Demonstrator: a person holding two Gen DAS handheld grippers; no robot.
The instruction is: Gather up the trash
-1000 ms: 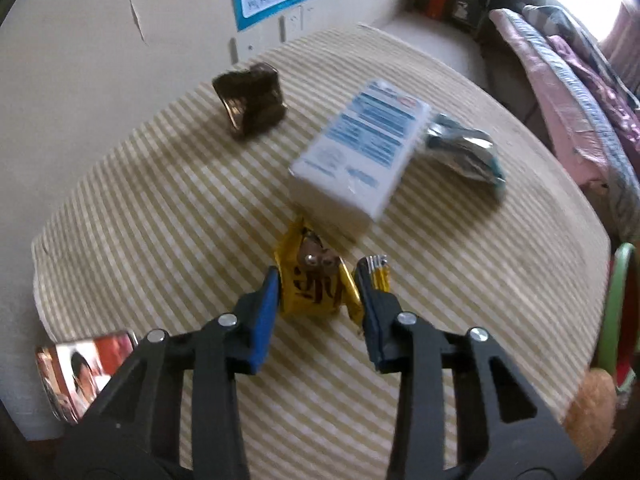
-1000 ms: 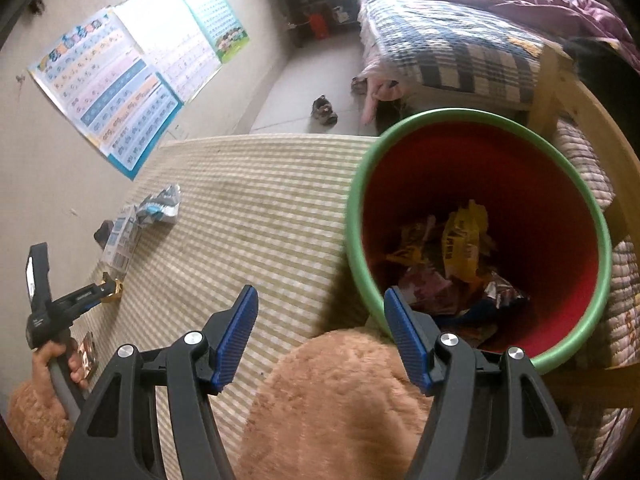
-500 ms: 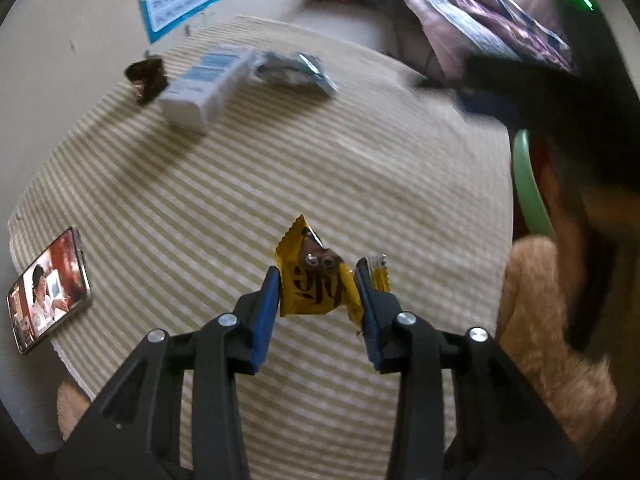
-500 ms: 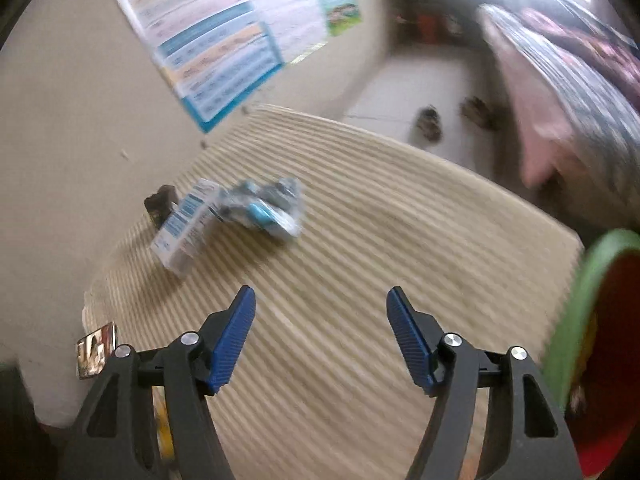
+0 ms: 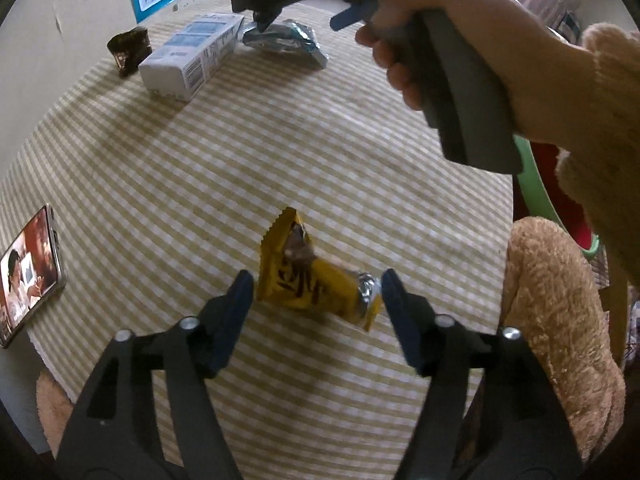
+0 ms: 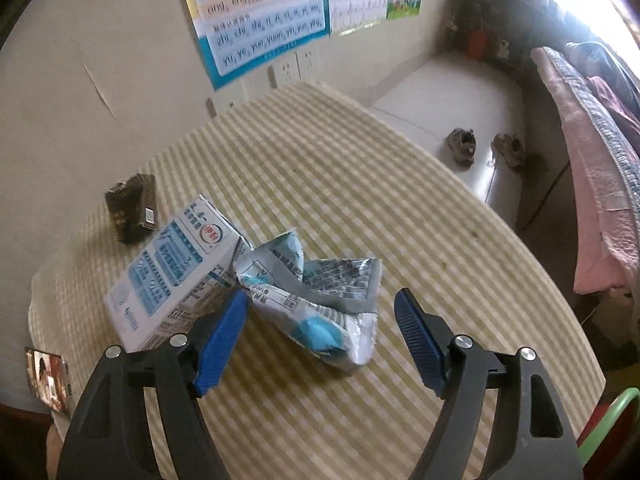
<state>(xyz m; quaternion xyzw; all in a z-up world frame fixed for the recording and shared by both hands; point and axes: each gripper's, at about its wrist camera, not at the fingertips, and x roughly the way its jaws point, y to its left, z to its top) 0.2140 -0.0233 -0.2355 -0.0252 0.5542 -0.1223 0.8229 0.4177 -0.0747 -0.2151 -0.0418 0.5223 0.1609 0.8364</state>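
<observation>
Since my right gripper point(image 6: 320, 332) has just been spreading wider and grips nothing, the crumpled blue wrapper point(image 6: 316, 300) sits between its jaws on the tablecloth point(image 6: 420, 240), long axis running ten to four o'clock.

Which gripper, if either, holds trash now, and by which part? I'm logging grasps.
Neither. The left gripper, jaws just opened, brackets the yellow snack wrapper unpressed; the right gripper straddles the crumpled silver-blue wrapper.
</observation>
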